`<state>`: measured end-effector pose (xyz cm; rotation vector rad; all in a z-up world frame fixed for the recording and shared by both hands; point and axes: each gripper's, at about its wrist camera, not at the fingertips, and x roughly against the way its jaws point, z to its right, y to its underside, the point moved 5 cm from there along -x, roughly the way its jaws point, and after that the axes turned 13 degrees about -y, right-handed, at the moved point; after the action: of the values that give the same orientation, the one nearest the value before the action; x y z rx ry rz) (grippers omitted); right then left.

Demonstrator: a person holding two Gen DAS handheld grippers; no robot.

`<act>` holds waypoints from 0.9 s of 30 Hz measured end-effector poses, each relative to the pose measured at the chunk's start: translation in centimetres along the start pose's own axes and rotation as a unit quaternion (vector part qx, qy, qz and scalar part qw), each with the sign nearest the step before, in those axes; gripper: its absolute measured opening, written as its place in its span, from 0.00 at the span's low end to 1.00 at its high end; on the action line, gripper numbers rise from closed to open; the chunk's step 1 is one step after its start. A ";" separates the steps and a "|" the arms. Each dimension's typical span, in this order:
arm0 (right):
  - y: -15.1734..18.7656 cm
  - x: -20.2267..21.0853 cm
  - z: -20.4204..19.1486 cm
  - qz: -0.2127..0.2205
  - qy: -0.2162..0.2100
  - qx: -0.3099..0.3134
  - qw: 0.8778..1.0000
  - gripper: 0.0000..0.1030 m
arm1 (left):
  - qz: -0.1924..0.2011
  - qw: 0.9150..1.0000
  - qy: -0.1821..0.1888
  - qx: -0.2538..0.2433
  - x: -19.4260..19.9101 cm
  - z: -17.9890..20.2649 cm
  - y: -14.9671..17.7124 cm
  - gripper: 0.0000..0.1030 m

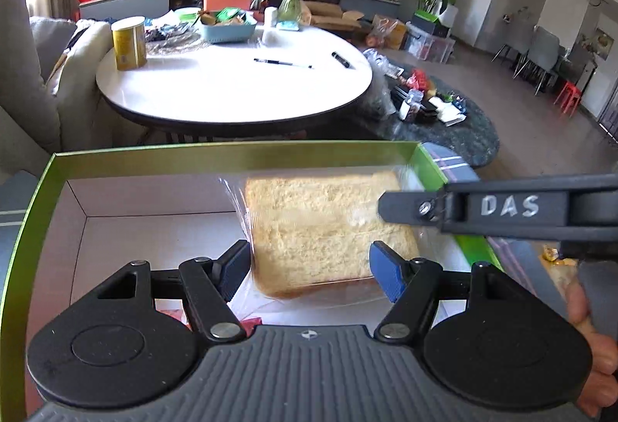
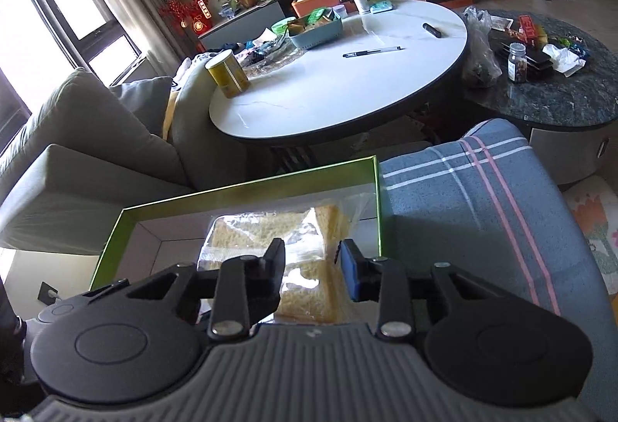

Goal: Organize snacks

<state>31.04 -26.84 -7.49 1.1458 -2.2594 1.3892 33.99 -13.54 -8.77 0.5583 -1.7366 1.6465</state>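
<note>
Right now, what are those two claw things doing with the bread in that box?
A person is holding both grippers over a green-edged box on a cushion. Inside lies sliced bread in a clear bag. The left gripper straddles the bag, with gaps beside its fingers. The right gripper reaches in from the side, narrow over the bag; whether it pinches the plastic is unclear.

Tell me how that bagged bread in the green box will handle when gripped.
The bagged bread looks soft, so it will probably squash under firm pinching. Its clear wrap looks glossy and loose, so it is likely slippery and crinkly. Probably light for its size, it may sag if lifted by one corner from the green box.
</note>
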 end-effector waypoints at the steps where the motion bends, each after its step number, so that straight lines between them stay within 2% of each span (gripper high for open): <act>1: -0.1 0.0 0.0 0.003 0.004 0.004 1.000 0.53 | -0.007 1.000 0.009 0.009 -0.1 -0.1 -0.1 0.63; 5: -0.4 -0.3 -0.3 0.009 0.019 0.015 1.000 0.53 | -0.024 0.999 0.010 0.023 -0.3 -0.5 -0.3 0.67; 8: -0.2 0.3 -0.5 0.018 0.022 0.009 1.000 0.53 | -0.020 0.999 0.002 0.026 0.6 -0.7 -0.4 0.68; 14: 0.3 3.4 -0.9 0.036 0.008 0.009 0.999 0.55 | -0.003 0.999 0.010 0.037 3.8 -1.7 -0.3 0.69; 22: 3.5 8.3 -4.6 0.031 -0.049 0.038 0.998 0.55 | 0.040 0.999 0.001 0.014 11.1 -3.9 2.7 0.70; 27: 6.8 9.5 -6.9 0.000 -0.094 0.045 0.995 0.55 | 0.047 0.998 -0.023 0.034 15.2 -6.9 6.0 0.70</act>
<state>18.53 -24.13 -2.92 1.3584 -2.3418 1.4534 20.55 -4.01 -2.19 0.5563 -1.7701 1.7765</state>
